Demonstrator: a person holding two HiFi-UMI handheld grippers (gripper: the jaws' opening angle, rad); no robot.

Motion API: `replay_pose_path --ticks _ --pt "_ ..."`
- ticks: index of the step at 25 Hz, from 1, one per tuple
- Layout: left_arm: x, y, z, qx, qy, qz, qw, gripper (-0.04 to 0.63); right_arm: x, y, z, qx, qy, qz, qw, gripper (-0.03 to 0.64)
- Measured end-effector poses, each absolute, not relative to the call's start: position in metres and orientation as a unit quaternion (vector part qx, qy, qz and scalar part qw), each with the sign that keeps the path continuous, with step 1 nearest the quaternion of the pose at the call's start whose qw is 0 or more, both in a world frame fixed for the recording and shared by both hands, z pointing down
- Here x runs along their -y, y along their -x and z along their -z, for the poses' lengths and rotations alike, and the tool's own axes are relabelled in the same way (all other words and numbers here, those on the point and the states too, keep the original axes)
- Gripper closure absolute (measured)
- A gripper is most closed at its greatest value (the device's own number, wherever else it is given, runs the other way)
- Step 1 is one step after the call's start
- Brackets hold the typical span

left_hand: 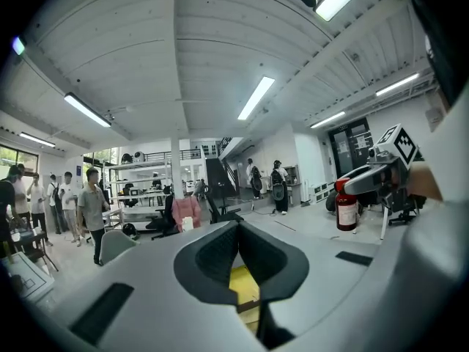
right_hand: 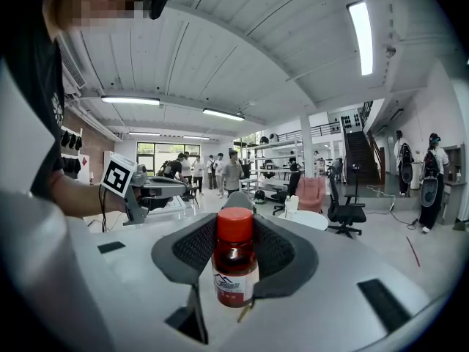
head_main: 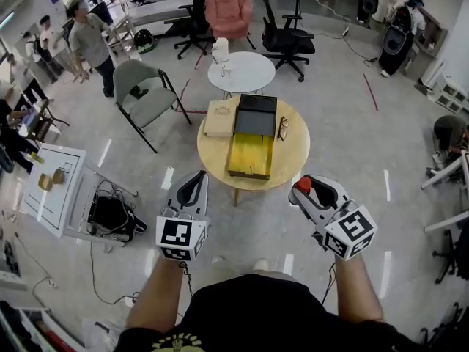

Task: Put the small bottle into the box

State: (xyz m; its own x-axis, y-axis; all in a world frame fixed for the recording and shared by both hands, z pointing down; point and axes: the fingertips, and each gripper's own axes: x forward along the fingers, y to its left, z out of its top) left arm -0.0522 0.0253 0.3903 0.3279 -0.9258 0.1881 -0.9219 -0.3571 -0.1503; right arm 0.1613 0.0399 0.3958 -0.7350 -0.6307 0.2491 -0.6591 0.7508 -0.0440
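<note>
A small bottle point(right_hand: 234, 266) with a red cap and dark red contents stands upright between my right gripper's point(right_hand: 235, 235) jaws, which are shut on it. In the head view that bottle point(head_main: 303, 185) and the right gripper point(head_main: 301, 189) hover off the near right edge of the round wooden table point(head_main: 293, 160). On the table lies the open box point(head_main: 250, 156), with a yellow inside and a black lid folded back. My left gripper point(head_main: 198, 178) hangs at the table's near left, shut and empty. In the left gripper view its jaws point(left_hand: 237, 226) meet, and the bottle point(left_hand: 346, 205) shows far right.
A beige flat case point(head_main: 220, 118) lies left of the box and a pair of glasses point(head_main: 283, 127) lies right of it. Behind stands a small white round table point(head_main: 242, 72). A grey chair point(head_main: 143, 94), a white cart point(head_main: 51, 189) and several people are at left.
</note>
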Motion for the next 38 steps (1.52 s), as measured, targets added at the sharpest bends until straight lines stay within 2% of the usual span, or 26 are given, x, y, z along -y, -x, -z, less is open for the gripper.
replay_pose_path --ticks 12,38 --pt "-0.001 0.058 -0.396 -0.565 0.815 0.127 0.014 0.577 -0.011 -0.155 -0.401 0.924 -0.36 -0.073 0.106 0.459" --pt "0.124 0.073 -0.4 -0.517 0.846 0.127 0.007 0.577 0.091 -0.132 -0.41 0.907 -0.396 -0.093 0.111 0.459"
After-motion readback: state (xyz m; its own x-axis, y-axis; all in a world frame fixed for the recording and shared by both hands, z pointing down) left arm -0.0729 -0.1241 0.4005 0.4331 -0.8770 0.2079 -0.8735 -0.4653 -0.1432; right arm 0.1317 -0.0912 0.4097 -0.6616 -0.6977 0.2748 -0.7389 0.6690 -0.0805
